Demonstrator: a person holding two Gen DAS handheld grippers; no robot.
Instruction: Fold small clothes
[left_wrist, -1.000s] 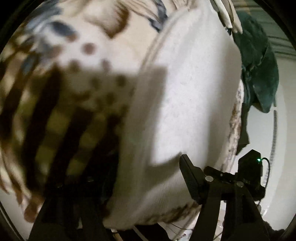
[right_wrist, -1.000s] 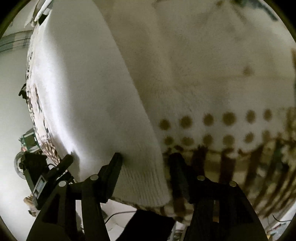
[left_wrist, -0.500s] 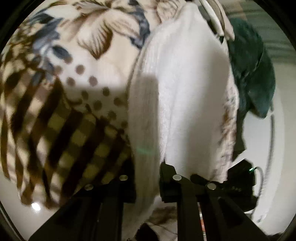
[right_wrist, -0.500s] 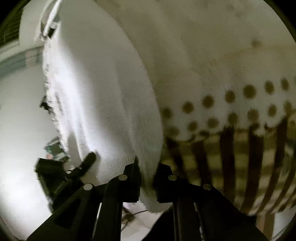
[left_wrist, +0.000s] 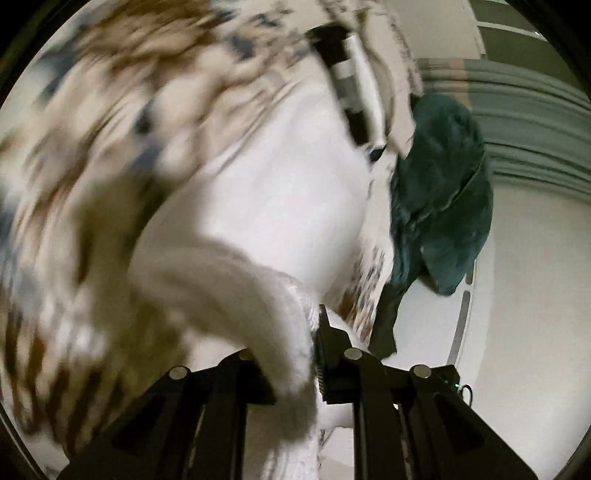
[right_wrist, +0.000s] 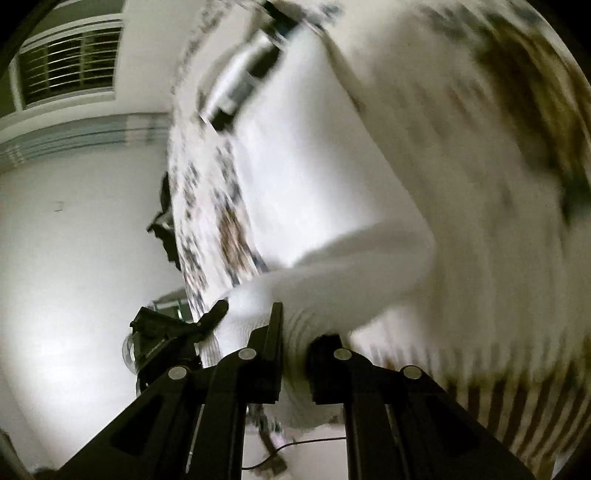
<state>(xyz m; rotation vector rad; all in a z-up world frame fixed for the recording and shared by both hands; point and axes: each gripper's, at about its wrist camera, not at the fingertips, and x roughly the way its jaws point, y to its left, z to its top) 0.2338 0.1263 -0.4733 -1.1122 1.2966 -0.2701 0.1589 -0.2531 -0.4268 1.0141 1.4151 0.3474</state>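
A white knit garment (left_wrist: 266, 221) lies on a patterned cream, brown and blue bedspread (left_wrist: 92, 147). My left gripper (left_wrist: 295, 350) is shut on the garment's ribbed hem, which bunches up between the fingers. In the right wrist view the same white garment (right_wrist: 314, 192) rises from my right gripper (right_wrist: 295, 339), which is shut on its ribbed hem at the other corner. Both views are blurred by motion. The left gripper (right_wrist: 177, 332) shows at the lower left of the right wrist view.
A dark green garment (left_wrist: 443, 192) lies to the right of the white one. A black and white striped item (left_wrist: 351, 81) lies beyond the garment, also in the right wrist view (right_wrist: 243, 81). A window (right_wrist: 70, 62) is at the upper left.
Both grippers went from open around the hem to shut on it. They have since lifted the hem off the bedspread, so the fabric bunches and the view swings up.
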